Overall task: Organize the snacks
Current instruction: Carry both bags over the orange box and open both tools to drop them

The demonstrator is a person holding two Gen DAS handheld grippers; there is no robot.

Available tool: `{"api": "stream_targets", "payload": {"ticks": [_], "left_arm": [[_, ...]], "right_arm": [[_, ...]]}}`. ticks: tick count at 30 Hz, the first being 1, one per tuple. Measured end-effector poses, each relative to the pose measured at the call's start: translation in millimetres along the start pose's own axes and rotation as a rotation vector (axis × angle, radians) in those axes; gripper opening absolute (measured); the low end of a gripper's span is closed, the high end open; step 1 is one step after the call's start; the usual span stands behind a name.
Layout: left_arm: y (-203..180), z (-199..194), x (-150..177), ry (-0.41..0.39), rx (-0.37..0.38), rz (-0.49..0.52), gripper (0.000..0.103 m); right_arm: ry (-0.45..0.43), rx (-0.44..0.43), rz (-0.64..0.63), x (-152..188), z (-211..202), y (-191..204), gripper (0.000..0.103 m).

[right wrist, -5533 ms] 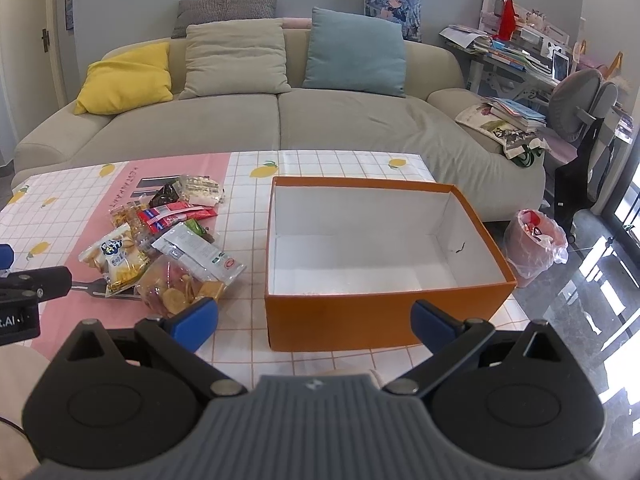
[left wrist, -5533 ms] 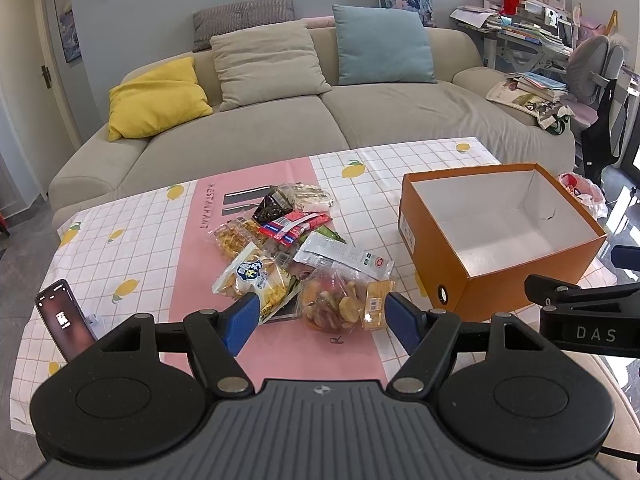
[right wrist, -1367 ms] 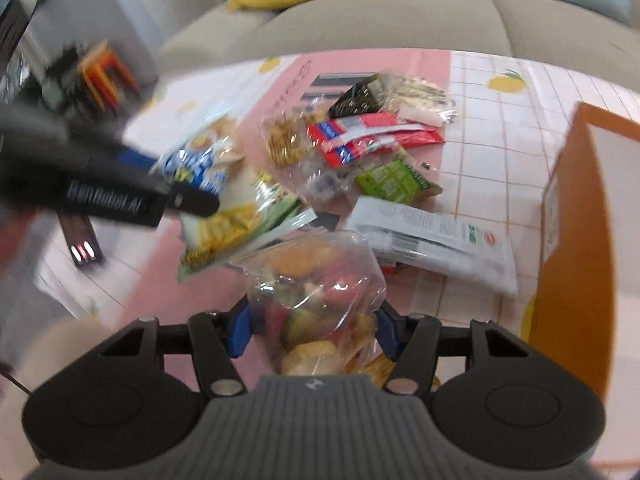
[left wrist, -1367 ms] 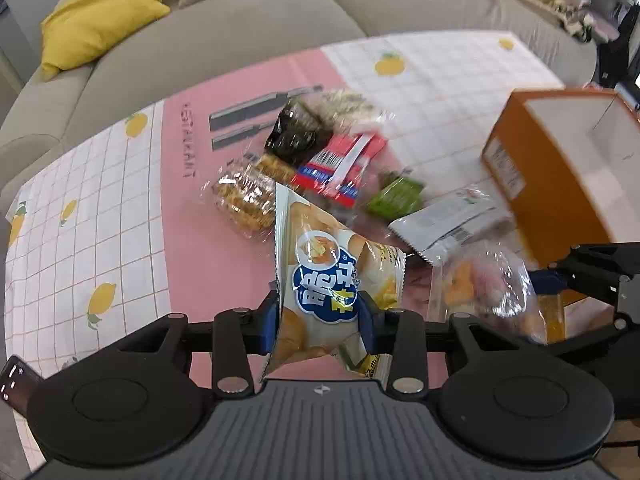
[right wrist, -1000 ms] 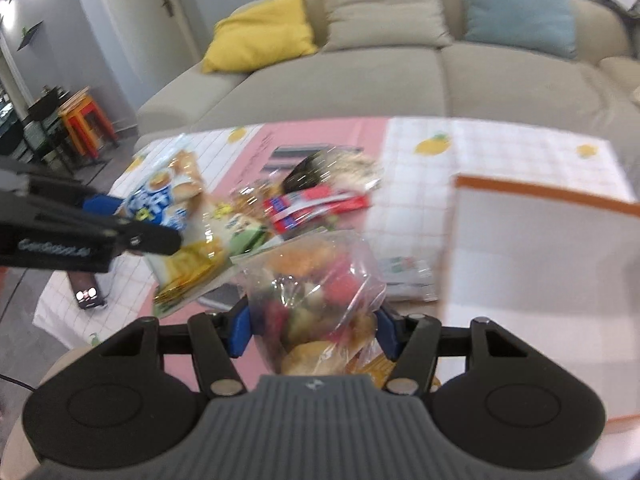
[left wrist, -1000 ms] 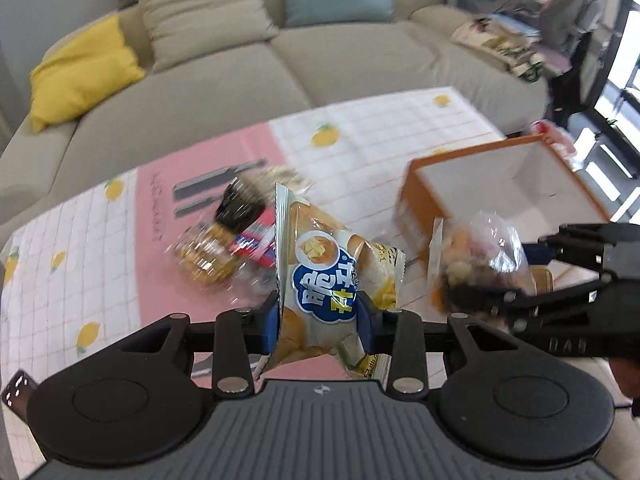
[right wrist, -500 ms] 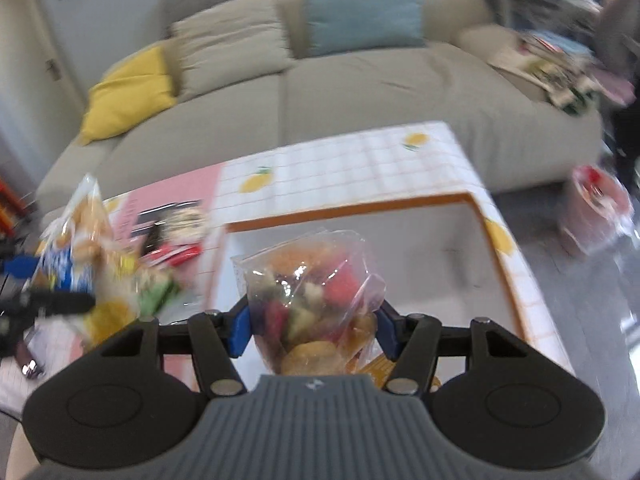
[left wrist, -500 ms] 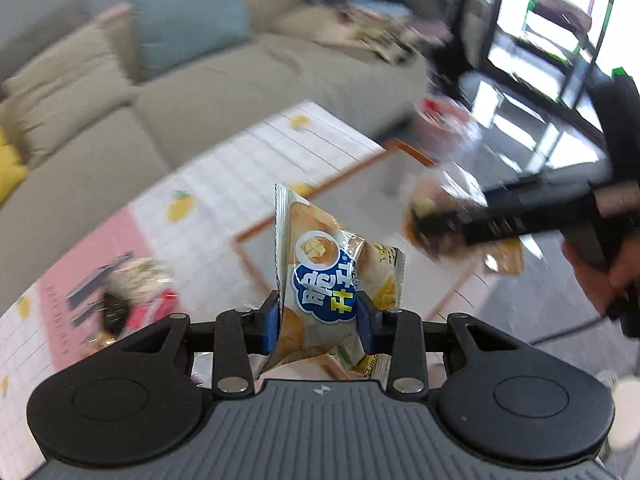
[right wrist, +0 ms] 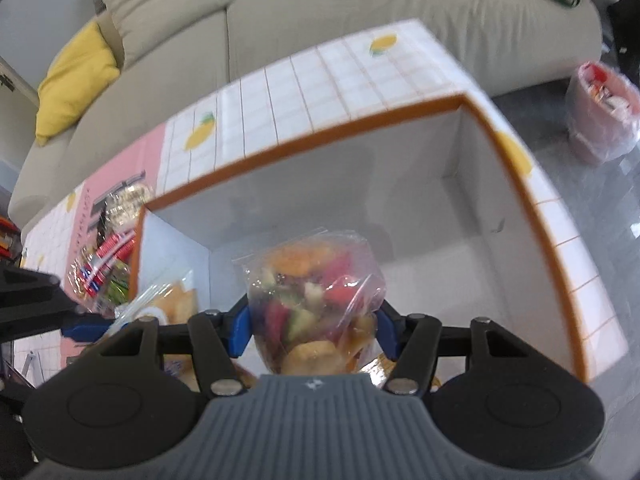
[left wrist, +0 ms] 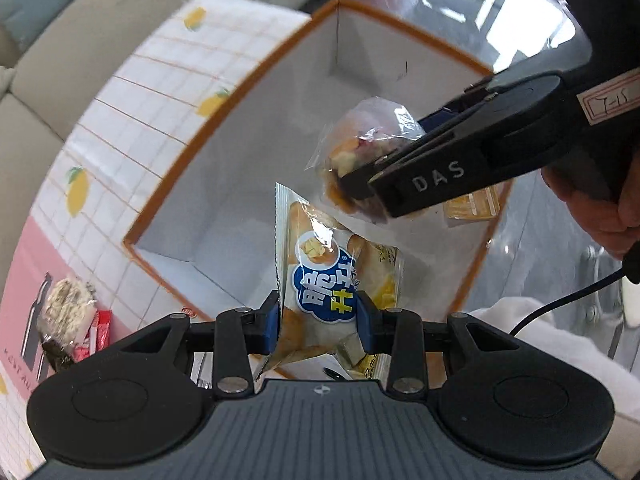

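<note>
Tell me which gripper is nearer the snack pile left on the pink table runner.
Left. The left gripper hangs over the box end beside the snack pile; the right gripper hangs farther along the orange cardboard box.

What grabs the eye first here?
Two snack bags hang over the open orange box, whose white inside looks bare. The left hand-held gripper pinches a crisp packet with a blue logo; the right hand-held gripper clamps a clear bag of mixed colourful snacks. More packets lie on the tablecloth left of the box.
</note>
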State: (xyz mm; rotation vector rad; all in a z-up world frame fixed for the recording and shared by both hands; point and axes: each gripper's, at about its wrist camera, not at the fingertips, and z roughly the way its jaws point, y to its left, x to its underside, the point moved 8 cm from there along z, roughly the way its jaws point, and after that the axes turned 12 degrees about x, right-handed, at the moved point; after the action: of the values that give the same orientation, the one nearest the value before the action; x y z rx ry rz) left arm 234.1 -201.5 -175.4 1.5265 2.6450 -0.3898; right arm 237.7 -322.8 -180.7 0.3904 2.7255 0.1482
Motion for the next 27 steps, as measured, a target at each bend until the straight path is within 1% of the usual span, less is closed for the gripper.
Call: {"api": "stream_targets", "payload": {"ticks": [3,6,10,13,16,17,20,24,27], "left_arm": [[5,20,-1,0.060,0.033,0.019,0.042],[9,37,-1,0.114,0.031,0.051,0.043],[13,53,2,0.160,0.056,0.056,0.044],[17,61,6,0.181,0.069,0.060,0.050],[20,64,10,0.176,0.069,0.059,0.058],[21,64,11,0.170,0.071,0.057,0.061],[18,56,12,0.142,0.064,0.056,0.069],[16,42,15,0.117,0.061,0.053,0.070],[16,26,21,0.081,0.052,0.046,0.070]], "right_arm": [[0.054,-0.002,-0.003,1,24,3,0.059],[0.108,-0.004,-0.006,7,40,3,0.059],[0.183,-0.004,0.009,16,56,3,0.059],[0.221,0.010,0.017,22,65,2,0.060],[0.229,0.007,0.015,25,67,3,0.061],[0.229,0.010,0.012,25,67,3,0.064],[0.233,0.021,0.008,27,67,4,0.066],[0.238,0.038,0.013,28,63,4,0.068],[0.226,0.040,0.016,27,48,5,0.069]]}}
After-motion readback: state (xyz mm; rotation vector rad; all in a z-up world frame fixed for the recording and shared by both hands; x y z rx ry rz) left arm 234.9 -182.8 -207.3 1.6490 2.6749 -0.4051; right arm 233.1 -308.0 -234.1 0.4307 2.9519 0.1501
